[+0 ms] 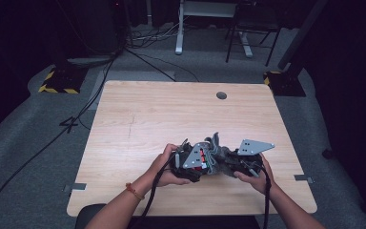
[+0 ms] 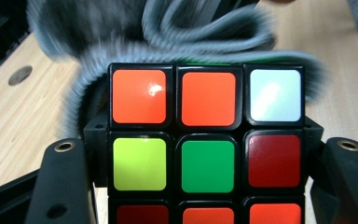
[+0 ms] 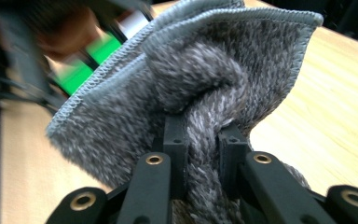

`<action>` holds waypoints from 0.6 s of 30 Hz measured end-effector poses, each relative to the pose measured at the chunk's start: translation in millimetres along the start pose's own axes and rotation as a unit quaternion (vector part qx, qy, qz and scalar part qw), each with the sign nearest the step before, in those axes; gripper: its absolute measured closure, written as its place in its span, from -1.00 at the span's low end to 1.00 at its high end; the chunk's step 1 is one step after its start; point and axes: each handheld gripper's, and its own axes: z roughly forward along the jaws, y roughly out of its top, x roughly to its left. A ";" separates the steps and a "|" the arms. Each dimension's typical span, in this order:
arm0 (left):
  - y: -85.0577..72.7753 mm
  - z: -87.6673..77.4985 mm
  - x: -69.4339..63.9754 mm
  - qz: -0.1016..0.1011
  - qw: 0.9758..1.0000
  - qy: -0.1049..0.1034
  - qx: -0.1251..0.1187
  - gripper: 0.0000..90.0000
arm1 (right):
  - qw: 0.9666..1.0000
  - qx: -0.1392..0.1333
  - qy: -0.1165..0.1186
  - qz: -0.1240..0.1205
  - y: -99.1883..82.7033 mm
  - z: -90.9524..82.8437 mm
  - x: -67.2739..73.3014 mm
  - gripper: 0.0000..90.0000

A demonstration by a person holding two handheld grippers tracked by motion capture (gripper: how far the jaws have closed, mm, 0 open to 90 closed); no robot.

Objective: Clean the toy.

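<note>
A puzzle cube [image 2: 207, 140] with orange, white, green, yellow-green and dark red stickers sits clamped between the black jaws of my left gripper [image 2: 207, 186]. A grey fuzzy cloth [image 3: 200, 88] is bunched and pinched between the jaws of my right gripper [image 3: 204, 154]. The cloth [image 2: 168, 32] lies against the cube's far face. In the high view both hands hold the grippers together near the table's front edge, with my left gripper [image 1: 195, 164] holding the cube [image 1: 199, 158], my right gripper [image 1: 226, 166] beside it, and the cloth [image 1: 214, 151] between them.
The light wooden table [image 1: 162, 119] has a round cable hole [image 1: 221, 95] at its far right. Beyond the table lie grey carpet, cables and stand legs [image 1: 178, 28]. Yellow-black striped bases [image 1: 57, 83] stand at the far corners.
</note>
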 end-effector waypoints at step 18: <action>0.2 -0.4 -1.5 -0.003 1.000 -0.004 -0.011 -0.26 | 0.999 0.033 0.011 0.032 -18.5 15.2 -16.8 0.72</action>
